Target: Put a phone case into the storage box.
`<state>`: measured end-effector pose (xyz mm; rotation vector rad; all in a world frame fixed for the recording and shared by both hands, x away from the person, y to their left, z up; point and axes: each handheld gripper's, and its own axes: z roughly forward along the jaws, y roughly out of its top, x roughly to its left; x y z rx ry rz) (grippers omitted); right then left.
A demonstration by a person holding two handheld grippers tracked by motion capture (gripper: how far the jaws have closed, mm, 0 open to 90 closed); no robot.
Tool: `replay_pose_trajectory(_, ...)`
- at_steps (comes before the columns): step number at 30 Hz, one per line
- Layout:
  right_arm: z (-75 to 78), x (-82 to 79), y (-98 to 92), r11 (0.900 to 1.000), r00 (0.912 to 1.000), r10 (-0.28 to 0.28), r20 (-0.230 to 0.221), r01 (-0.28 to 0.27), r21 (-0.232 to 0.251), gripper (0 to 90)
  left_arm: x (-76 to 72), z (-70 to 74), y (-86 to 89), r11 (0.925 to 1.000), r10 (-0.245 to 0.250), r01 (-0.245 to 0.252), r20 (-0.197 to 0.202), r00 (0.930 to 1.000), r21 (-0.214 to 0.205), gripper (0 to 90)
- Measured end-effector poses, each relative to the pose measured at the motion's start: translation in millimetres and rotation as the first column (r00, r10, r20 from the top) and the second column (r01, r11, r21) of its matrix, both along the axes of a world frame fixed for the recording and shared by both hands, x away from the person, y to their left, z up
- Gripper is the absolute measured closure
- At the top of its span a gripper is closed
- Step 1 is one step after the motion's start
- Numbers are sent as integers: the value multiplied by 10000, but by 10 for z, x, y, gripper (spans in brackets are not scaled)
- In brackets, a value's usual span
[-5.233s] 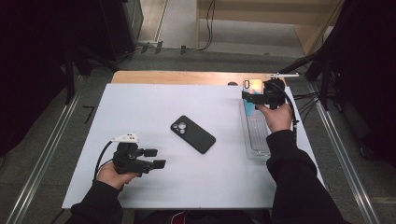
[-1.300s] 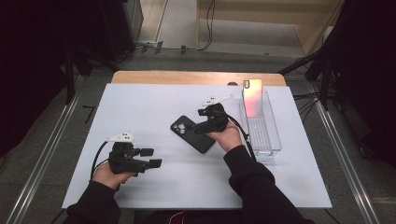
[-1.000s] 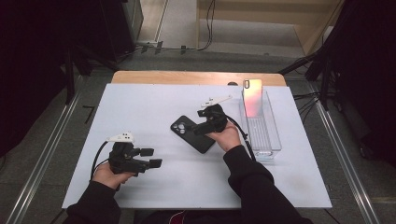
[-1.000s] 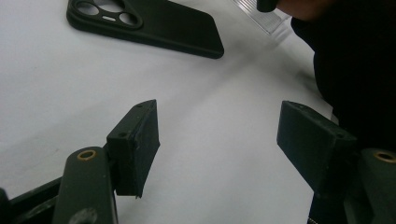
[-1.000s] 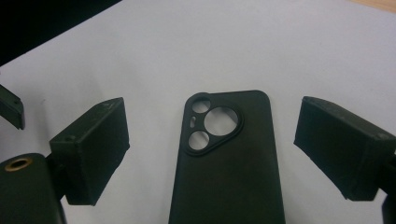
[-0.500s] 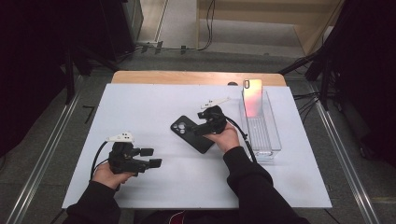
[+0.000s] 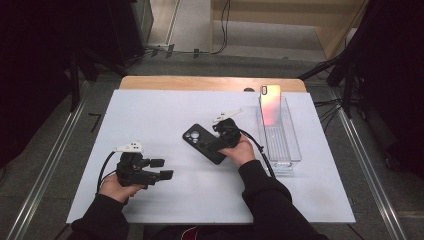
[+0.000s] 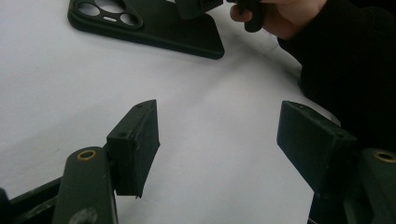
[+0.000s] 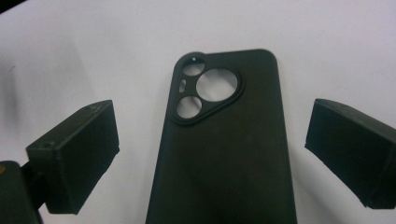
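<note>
Black phone case (image 7: 204, 144) flat near the tabletop's (image 7: 150, 110) centre, camera cutouts toward the far edge, right gripper (image 9: 210, 140) over its near end, jaws just opened, spread clear of either side, left gripper (image 8: 219, 140) by the near left corner, jaws spread, nothing between, clear tray (image 7: 282, 145) along the right edge.

A clear plastic tray (image 7: 290, 150) lies on the white table cover (image 7: 150, 120) just to the right of the right gripper, its long side running away from the person. A pink-backed phone (image 7: 270, 104) stands upright in the tray's far end — beyond that gripper and slightly right of it. The wooden table edge (image 7: 200, 83) shows at the far side, well beyond both grippers. Past it, cables (image 7: 220, 30) trail over the grey floor — 1 of them dark and looping.
</note>
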<state>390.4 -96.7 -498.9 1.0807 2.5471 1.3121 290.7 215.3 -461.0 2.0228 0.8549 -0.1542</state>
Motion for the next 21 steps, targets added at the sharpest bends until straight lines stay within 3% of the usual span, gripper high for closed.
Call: replay_pose_trajectory(21, -192, -12, 38, 9978, 9999, 89, -96, -95, -653, 14, -1, -1, 1, 10000, 12, -12, -3, 10000, -9, 300)
